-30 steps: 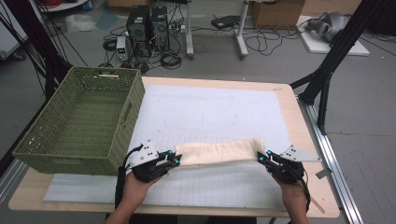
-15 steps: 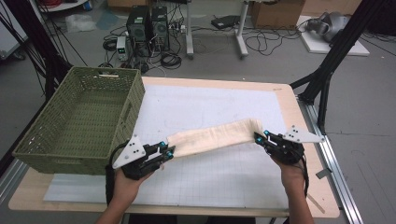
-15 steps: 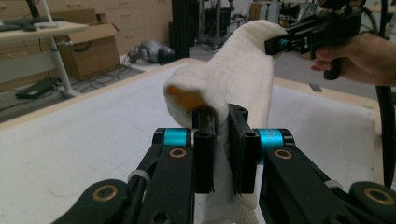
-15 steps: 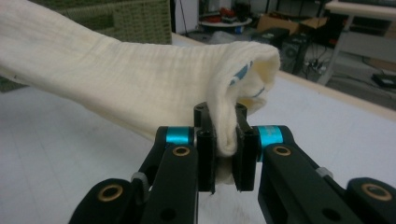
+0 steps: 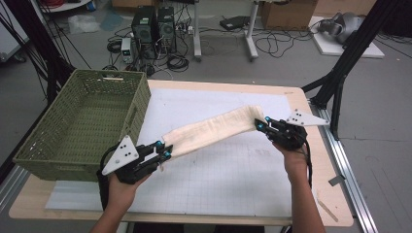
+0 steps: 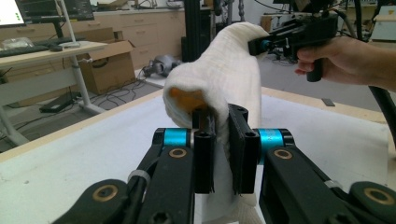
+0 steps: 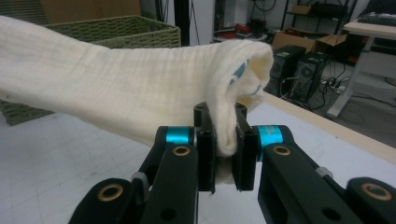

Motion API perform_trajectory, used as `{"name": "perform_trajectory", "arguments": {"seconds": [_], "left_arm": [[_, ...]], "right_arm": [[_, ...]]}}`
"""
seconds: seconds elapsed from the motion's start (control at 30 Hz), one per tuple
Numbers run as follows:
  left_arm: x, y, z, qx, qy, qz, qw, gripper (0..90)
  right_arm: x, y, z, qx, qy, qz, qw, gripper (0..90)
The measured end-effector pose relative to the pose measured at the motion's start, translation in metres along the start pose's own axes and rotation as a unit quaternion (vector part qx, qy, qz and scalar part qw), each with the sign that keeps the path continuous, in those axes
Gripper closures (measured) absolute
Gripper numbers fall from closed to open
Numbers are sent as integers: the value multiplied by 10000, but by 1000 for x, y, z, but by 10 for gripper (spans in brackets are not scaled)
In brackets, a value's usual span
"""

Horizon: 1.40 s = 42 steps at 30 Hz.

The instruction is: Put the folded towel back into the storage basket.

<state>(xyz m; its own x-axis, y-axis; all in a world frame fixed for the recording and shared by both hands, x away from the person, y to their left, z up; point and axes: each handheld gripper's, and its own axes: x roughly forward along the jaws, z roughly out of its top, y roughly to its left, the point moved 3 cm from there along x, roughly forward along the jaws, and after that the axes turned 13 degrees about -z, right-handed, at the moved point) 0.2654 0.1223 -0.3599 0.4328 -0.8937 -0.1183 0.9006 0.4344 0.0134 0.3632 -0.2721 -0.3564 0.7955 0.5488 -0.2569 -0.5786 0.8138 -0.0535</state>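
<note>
Above the table (image 5: 233, 184), a folded cream cloth (image 5: 214, 131) hangs stretched between both grippers: left gripper (image 5: 163, 154) jaws clamp its near end, right gripper (image 5: 261, 125) jaws its far end, beside the green basket (image 5: 73, 136).

Green basket (image 5: 82, 126) walls the table's (image 5: 233, 194) left edge (right side free).

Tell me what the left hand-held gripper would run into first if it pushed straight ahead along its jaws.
Beyond the cream cloth it already clamps, the left hand-held gripper points along that cloth toward the right hand-held gripper holding the far end; that probably comes first, though depth is unclear.
</note>
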Motion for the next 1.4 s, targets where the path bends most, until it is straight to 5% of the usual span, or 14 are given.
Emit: {"name": "perform_trajectory", "arguments": {"seconds": [0.47, 1.03, 1.4], "left_arm": [[-19, 7, 5, 16, -142, 241, 9996, 819], [-53, 14, 7, 25, -223, 675, 9975, 820], [-67, 17, 10, 102, -244, 898, 9956, 821]], "right_arm": [[46, 6, 43, -229, 28, 39, 9997, 824], [106, 35, 72, -386, 27, 351, 9986, 824], [137, 53, 93, -414, -81, 333, 9986, 824]]}}
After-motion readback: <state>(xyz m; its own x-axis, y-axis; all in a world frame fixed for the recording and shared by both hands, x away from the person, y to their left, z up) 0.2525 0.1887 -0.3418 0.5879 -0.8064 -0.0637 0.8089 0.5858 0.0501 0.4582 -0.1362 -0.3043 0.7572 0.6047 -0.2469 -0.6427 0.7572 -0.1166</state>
